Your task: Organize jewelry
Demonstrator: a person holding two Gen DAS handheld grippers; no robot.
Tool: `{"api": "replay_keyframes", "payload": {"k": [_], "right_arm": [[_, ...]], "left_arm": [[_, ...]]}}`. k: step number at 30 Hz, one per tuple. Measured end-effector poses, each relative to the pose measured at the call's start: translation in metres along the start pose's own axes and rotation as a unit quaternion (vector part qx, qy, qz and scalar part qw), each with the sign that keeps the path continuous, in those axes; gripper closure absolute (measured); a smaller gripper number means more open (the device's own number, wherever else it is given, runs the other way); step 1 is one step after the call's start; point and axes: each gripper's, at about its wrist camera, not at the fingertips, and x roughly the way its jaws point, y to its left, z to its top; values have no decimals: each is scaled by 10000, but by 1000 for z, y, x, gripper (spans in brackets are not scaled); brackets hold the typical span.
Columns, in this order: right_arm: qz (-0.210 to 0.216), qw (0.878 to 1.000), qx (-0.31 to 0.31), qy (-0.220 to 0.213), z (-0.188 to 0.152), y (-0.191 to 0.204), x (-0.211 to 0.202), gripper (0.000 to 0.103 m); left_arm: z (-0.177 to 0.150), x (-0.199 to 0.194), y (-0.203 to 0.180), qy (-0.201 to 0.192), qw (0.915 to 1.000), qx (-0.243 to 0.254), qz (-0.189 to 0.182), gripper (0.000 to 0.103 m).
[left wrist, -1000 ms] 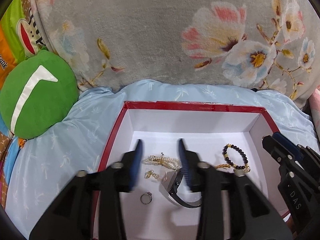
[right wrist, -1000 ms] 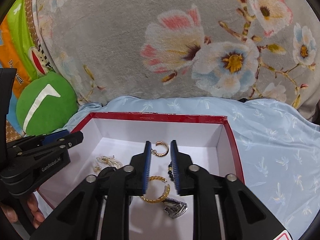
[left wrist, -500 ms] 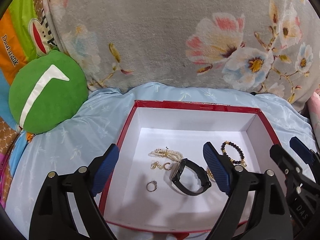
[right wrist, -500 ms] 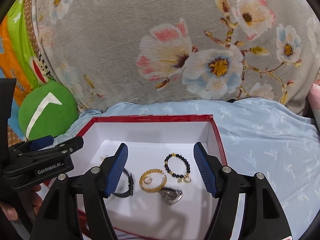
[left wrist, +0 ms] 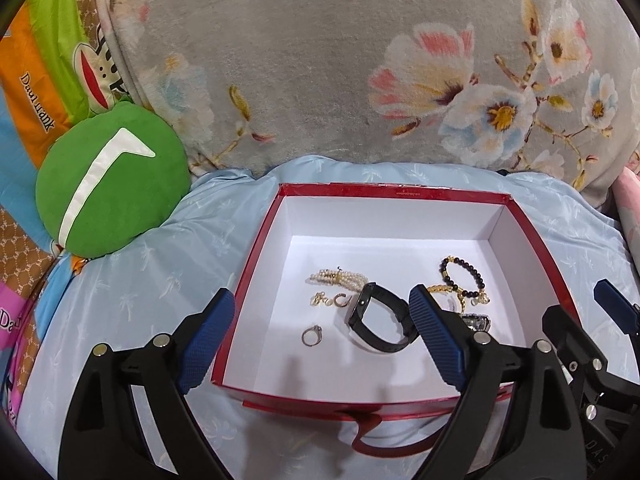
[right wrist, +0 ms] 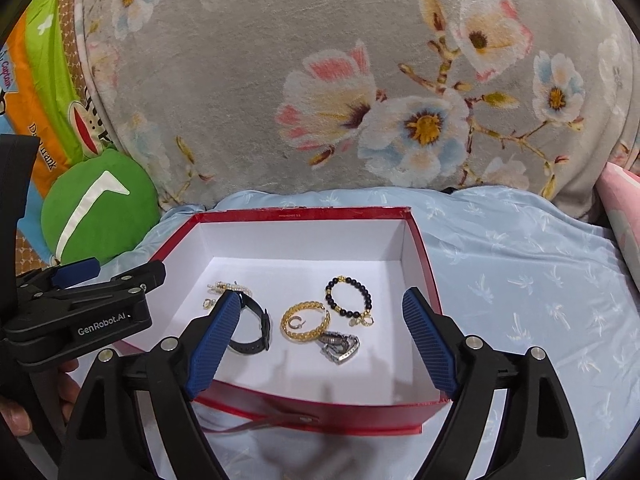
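Observation:
A red box (left wrist: 392, 192) with a white inside lies on the bed; it also shows in the right wrist view (right wrist: 304, 213). In it lie a pearl bracelet (left wrist: 339, 278), small gold earrings (left wrist: 332, 300), a silver ring (left wrist: 312, 335), a black wristband (left wrist: 380, 318), a black bead bracelet (right wrist: 349, 296), a gold chain bangle (right wrist: 306, 321) and a silver watch (right wrist: 340, 346). My left gripper (left wrist: 322, 340) is open and empty above the box's near side. My right gripper (right wrist: 320, 342) is open and empty, also above the near side.
A grey floral cushion (left wrist: 340, 64) stands behind the box. A green round pillow (left wrist: 110, 180) lies at the left. The box rests on a light blue sheet (right wrist: 520, 280). A red ribbon tab (left wrist: 368, 434) hangs from the box front.
Both grippers have opened wide and pulled back out of the box toward its near side. The jewelry lies loose in the box.

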Motion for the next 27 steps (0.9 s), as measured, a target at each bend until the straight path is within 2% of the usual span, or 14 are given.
{"api": "replay_keyframes", "payload": {"k": [8, 13, 20, 27], "right_arm": [[-28, 10000, -52, 39, -8, 5, -10, 19], [-103, 9999, -73, -49, -11, 9, -16, 16], [-304, 9995, 35, -67, -29, 10, -5, 12], [-418, 9991, 11, -6, -45, 14, 11, 12]], "left_arm": [[-12, -9, 1, 59, 10000, 26, 43, 16], [-21, -14, 3, 65, 10000, -30, 48, 12], [-43, -5, 9, 88, 9997, -233, 58, 12], [-53, 7, 6, 28, 9994, -146, 302, 12]]}}
